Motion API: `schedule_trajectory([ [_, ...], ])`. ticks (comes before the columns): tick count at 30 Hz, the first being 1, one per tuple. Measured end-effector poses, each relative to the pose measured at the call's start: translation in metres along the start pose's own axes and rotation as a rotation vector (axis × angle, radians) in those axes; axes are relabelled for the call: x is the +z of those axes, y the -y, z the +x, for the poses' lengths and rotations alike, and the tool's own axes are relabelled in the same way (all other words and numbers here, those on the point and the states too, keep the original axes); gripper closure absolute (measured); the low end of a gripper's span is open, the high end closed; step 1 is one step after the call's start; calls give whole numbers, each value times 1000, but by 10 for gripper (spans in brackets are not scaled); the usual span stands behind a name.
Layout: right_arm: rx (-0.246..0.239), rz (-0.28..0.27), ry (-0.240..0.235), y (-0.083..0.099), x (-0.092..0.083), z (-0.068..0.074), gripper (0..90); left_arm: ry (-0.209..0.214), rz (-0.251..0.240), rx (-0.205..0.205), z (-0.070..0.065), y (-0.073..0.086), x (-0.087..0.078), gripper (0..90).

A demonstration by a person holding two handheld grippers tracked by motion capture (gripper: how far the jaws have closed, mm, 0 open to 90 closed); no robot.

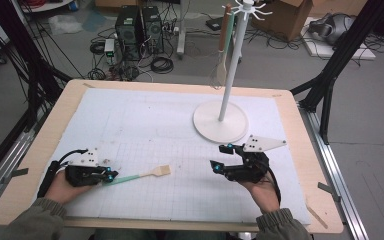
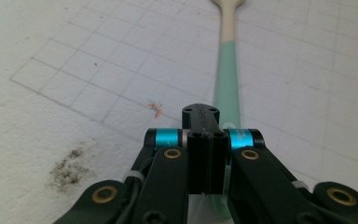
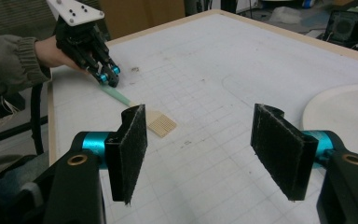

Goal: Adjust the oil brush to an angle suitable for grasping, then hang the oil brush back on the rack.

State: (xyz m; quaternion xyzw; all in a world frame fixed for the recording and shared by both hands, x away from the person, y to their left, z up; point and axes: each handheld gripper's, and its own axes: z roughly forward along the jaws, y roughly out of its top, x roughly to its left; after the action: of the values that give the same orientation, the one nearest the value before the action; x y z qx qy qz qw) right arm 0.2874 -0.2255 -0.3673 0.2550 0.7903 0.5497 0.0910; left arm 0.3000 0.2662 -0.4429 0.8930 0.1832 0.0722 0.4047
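Note:
A spatula (image 1: 141,175) with a mint-green handle and a pale wooden head lies across the white mat, head pointing right. My left gripper (image 1: 111,176) is at the handle's near end, its jaws shut on the handle. In the left gripper view the closed pads (image 2: 206,140) sit over the green handle (image 2: 227,79), which runs away from them. My right gripper (image 1: 220,157) hovers right of centre, open with nothing between its pads (image 3: 130,149). From the right gripper view I see the spatula head (image 3: 162,124) and the left gripper (image 3: 107,74) beyond it.
A white stand with a round base (image 1: 220,122) rises at the back right of the mat; a wooden utensil and a whisk (image 1: 221,60) hang from its top hooks. The base edge (image 3: 345,107) lies close on the right gripper's right side. A brown stain (image 2: 67,168) marks the mat.

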Motion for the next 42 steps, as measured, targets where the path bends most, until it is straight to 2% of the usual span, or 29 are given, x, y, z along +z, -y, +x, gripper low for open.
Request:
schedule_trajectory([
  [4, -3, 1, 9, 1, 5, -1, 353, 2, 5, 2, -4, 0, -1, 895],
  [8, 4, 6, -1, 4, 9, 1, 352, 4, 1, -4, -7, 1, -2, 882],
  [11, 14, 7, 0, 7, 12, 1, 351, -10, -17, -18, -9, 0, -7, 806],
  [14, 19, 12, 13, 10, 14, 0, 348, -29, -62, -27, -12, -5, -14, 723],
  [16, 16, 13, 34, 13, 14, 1, 346, -60, -84, -13, -18, -9, -16, 650],
  [17, 21, 13, 46, 15, 14, 0, 347, -71, -89, -8, -20, -11, -17, 583],
  [21, 38, 13, 69, 22, 13, -3, 346, -87, -103, 6, -25, -18, -16, 506],
  [24, 42, 17, 84, 24, 12, -3, 346, -90, -114, 15, -28, -20, -16, 492],
  [30, 51, 27, 74, 28, 16, -6, 346, -109, -137, 7, -30, -21, -18, 479],
  [36, 45, 42, 74, 29, 19, -5, 346, -117, -123, 22, -32, -23, -17, 466],
  [42, 50, 34, 83, 29, 16, -4, 346, -112, -137, 23, -31, -24, -17, 466],
])
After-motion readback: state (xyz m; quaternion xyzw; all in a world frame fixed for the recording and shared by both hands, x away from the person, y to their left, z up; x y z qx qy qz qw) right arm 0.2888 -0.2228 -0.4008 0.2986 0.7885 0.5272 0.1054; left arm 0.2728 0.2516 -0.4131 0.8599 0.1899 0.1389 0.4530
